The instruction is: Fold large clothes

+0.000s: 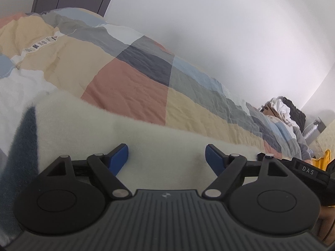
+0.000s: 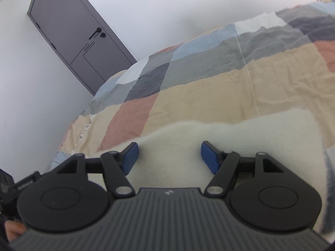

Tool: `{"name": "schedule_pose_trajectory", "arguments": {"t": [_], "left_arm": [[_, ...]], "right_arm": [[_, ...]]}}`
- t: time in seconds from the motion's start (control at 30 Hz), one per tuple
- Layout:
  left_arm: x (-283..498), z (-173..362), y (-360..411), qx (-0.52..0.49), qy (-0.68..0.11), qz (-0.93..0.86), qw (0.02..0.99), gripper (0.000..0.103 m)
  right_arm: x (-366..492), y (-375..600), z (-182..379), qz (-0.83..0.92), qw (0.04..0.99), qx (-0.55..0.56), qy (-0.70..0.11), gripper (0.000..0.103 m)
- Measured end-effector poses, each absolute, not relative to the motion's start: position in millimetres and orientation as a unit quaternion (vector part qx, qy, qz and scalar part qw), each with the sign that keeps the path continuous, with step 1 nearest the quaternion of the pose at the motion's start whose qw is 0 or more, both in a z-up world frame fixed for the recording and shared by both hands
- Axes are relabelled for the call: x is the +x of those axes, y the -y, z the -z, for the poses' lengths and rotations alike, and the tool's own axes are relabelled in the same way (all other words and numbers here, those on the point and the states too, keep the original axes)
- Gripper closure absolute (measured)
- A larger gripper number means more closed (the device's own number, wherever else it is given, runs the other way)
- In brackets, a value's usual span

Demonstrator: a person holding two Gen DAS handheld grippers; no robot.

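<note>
While both claws are held low over the bed point(image 2: 209, 96), a cream fleece garment point(image 1: 125, 129) is seen spread beneath them on the patchwork quilt point(image 1: 129, 83). The left claw point(image 1: 166, 159) is spread wide, its blue fingertips point(image 1: 119, 159) resting apart on or just above the fleece, with nothing pinched between them. The right claw point(image 2: 169, 156) is likewise held wide open over the same cream cloth, gripping nothing. A dark blue-grey patch point(image 1: 25, 142) of the garment is visible at the left of the left wrist view. The quilt is made up of tan, salmon, grey, pale blue and white squares and is lightly creased. A plain white wall point(image 1: 230, 31) runs along the far edge of the bed. A dark grey door point(image 2: 79, 37) with a black handle is set in the wall beyond one end of the bed. Near the other end, a heap of white and dark clothes point(image 1: 284, 110) and a metal bottle point(image 1: 312, 130) are seen.
</note>
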State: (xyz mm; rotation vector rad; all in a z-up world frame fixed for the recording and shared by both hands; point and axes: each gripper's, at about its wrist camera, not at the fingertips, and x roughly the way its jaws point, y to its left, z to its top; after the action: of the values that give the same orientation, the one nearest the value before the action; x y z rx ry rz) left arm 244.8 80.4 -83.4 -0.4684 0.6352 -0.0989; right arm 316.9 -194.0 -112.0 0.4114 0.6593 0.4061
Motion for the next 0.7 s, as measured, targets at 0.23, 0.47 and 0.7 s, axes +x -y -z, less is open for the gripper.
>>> {"name": "schedule_pose_trajectory", "arguments": {"t": [0.23, 0.47, 0.7], "left_arm": [[212, 70, -49, -0.141, -0.31, 0.03, 0.94, 0.019], [193, 71, -33, -0.086, -0.294, -0.007, 0.952, 0.018], [205, 88, -40, -0.09, -0.315, -0.018, 0.945, 0.018]], "right_arm": [[278, 178, 95, -0.176, 0.936, 0.104, -0.288, 0.034], [244, 168, 90, -0.179, 0.943, 0.052, -0.276, 0.034], [254, 155, 101, -0.173, 0.939, 0.02, -0.296, 0.036]]}}
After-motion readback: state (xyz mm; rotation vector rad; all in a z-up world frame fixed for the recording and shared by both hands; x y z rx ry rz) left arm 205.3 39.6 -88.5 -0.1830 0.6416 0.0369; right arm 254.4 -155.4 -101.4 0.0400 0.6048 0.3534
